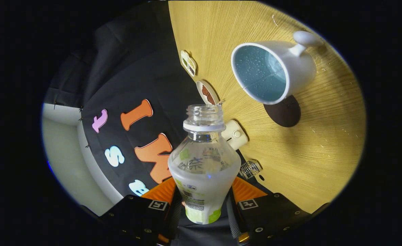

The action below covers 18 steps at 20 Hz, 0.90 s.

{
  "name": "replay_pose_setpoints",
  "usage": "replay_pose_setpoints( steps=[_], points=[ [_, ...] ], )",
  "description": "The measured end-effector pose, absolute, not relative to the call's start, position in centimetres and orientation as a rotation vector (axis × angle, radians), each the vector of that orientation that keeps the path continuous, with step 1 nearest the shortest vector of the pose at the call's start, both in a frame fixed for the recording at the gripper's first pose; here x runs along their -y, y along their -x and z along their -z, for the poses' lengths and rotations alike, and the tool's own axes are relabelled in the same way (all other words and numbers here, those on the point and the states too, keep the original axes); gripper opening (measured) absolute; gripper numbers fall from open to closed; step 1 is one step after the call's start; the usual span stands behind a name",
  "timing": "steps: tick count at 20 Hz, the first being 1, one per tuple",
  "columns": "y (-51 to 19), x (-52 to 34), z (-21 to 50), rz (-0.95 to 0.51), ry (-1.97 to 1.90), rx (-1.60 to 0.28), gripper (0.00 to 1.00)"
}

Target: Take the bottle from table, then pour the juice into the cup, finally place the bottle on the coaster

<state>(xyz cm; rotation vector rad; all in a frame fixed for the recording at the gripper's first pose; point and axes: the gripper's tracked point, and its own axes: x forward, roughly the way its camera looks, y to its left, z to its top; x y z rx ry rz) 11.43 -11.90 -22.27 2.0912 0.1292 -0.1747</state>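
Gripping the bottle (203,171) low on its body, my tongs (203,205) press both sides; it's light, thin, slick plastic, uncapped, tilted near the cup (291,73) on the table (324,136).

Uncapped bottle (203,171) clamped in gripper (203,201); cup (272,70) beyond
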Motion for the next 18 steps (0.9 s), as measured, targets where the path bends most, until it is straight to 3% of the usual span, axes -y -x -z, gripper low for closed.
replay_pose_setpoints(
  steps=[18],
  points=[
    [-11.93, 12.03, 21.54, 0.155, -2.148, -0.109, 0.61]
  ],
)
